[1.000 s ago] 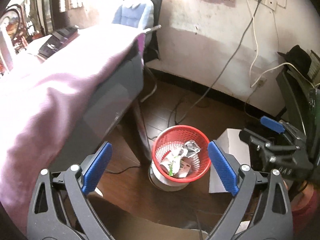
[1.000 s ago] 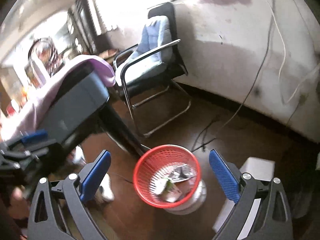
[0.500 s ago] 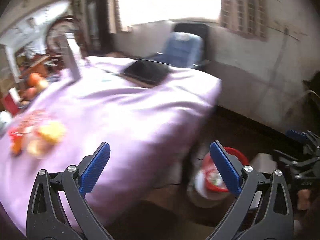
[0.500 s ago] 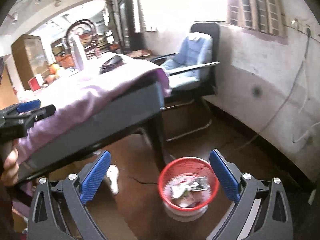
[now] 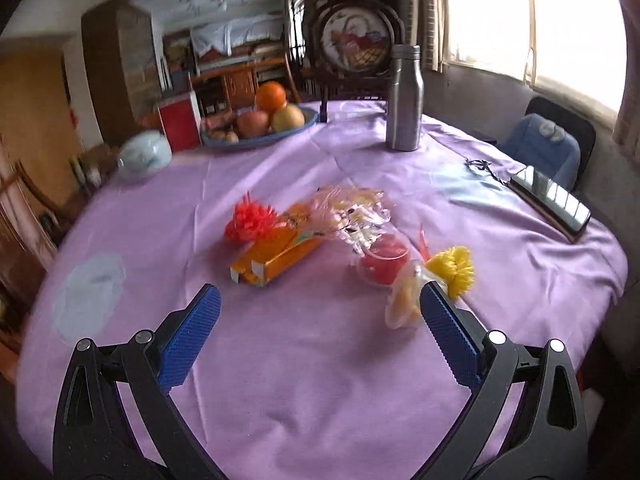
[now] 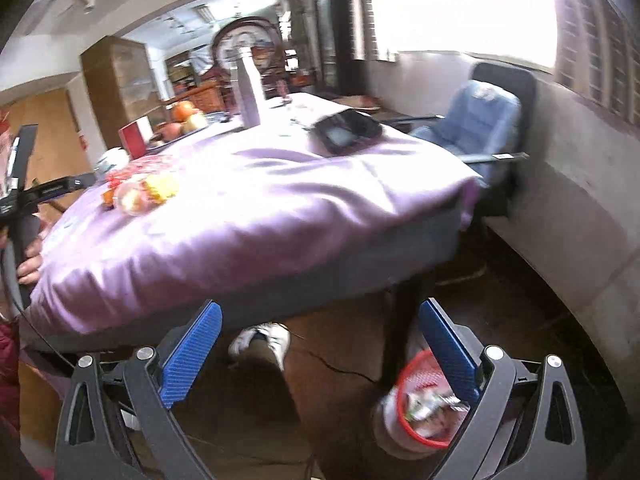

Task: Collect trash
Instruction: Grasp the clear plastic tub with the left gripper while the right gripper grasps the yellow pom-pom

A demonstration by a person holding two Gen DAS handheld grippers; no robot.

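My left gripper (image 5: 318,332) is open and empty above the purple tablecloth (image 5: 304,380). Ahead of it lie an orange carton (image 5: 276,258), a red frilly wrapper (image 5: 250,220), crumpled clear plastic (image 5: 350,210), a clear cup with red contents (image 5: 386,262), a yellow frilly wrapper (image 5: 454,266) and a clear cup on its side (image 5: 404,300) by the right finger. My right gripper (image 6: 318,344) is open and empty, below the table edge. The red trash basket (image 6: 422,404) holding wrappers stands on the floor, partly behind its right finger.
On the table are a steel bottle (image 5: 404,100), a fruit bowl (image 5: 260,124), a red box (image 5: 180,122), a white bowl (image 5: 144,158), a phone (image 5: 550,202) and a white tissue (image 5: 90,296). A blue-cushioned chair (image 6: 480,120) stands by the wall. A shoe (image 6: 260,340) lies under the table.
Both grippers have risen from over the red basket. The left one now looks across the tabletop at the trash; the right one has lifted to the table edge with the basket low right.
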